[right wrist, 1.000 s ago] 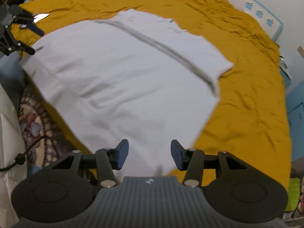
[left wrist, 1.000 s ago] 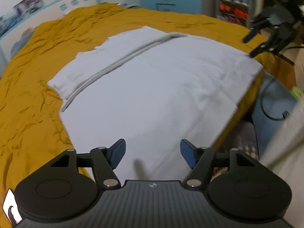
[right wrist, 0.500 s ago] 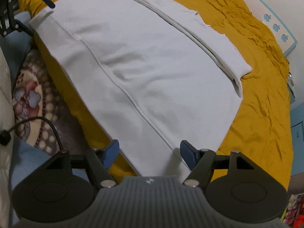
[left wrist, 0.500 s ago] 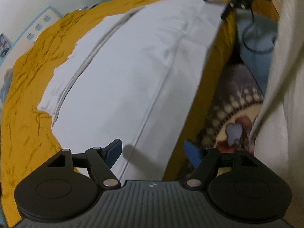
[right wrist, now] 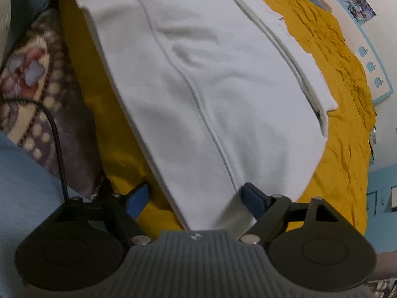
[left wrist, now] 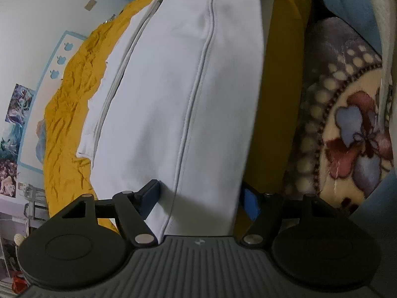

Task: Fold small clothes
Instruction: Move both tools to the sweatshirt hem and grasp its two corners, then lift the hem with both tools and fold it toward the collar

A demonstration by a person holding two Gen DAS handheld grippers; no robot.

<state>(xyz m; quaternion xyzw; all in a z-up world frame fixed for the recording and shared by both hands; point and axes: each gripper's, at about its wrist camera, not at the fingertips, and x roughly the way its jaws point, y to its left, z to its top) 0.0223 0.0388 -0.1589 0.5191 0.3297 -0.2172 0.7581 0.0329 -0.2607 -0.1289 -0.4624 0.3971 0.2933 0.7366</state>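
White garment (left wrist: pixel 173 94): lower frame, hem between my spread left gripper (left wrist: pixel 199 196) and right gripper (right wrist: pixel 194 196), jaws just widening.
Risk: I judged uneven pinches would skew the fold.

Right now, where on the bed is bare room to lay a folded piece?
Free: the yellow bedspread between the white garment and the wall. Crowded: the near bed edge, where the left gripper and right gripper straddle the garment's hem.
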